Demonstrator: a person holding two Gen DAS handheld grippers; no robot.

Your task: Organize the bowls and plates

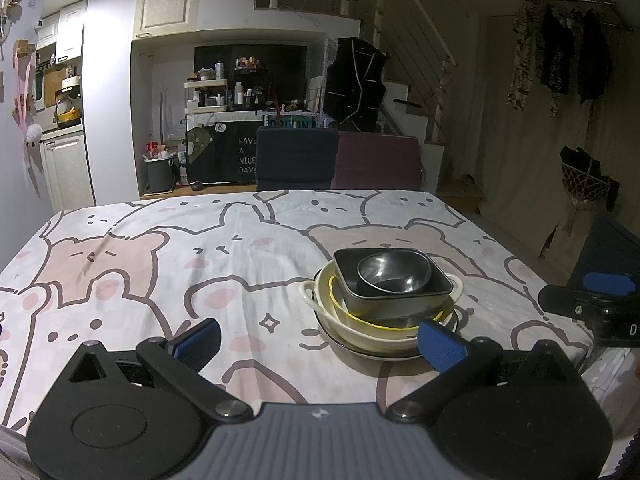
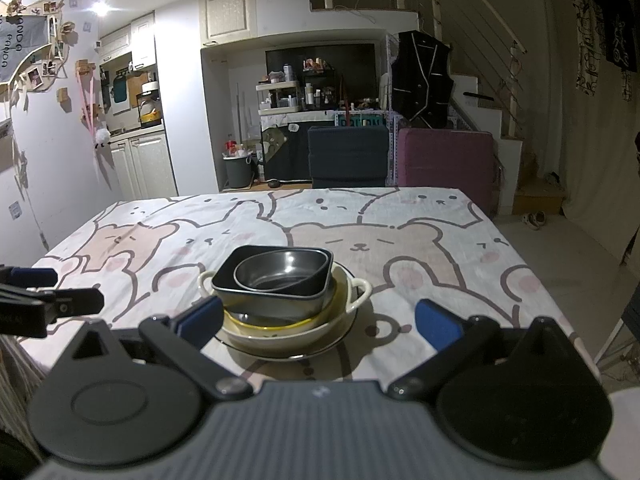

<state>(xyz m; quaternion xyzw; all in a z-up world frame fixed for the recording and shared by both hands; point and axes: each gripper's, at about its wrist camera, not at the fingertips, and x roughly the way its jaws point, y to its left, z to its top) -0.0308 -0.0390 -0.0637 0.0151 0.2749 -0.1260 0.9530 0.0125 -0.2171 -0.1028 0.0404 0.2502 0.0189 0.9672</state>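
Grippers first: we see the left gripper (image 1: pixel 320 344) nearest the lens, its blue-padded fingers spread wide with nothing between them, and the right gripper (image 2: pixel 318 326) spread just as wide and also empty. Just beyond them, on the bench (image 1: pixel 160 264) with its cartoon-bear cloth, sits the nested stack of dishes. In the left wrist view the stack lies right of centre, near the right finger's pad; in the right wrist view it lies left of centre, beside the left finger's pad. From the bottom up we make out a flat plate (image 2: pixel 288 354), a cream two-handled bowl (image 2: pixel 280 334), a yellow-rimmed bowl (image 1: pixel 384 322), a dark rectangular dish (image 2: pixel 276 296) and a round steel bowl (image 1: pixel 394 272) tilted inside it. Most of the yellow-rimmed bowl is hidden by the dishes in it. Each view cuts off the other gripper at its edge. Farther back stand a dark blue chair (image 2: pixel 348 156) and a purple chair (image 2: pixel 448 164).
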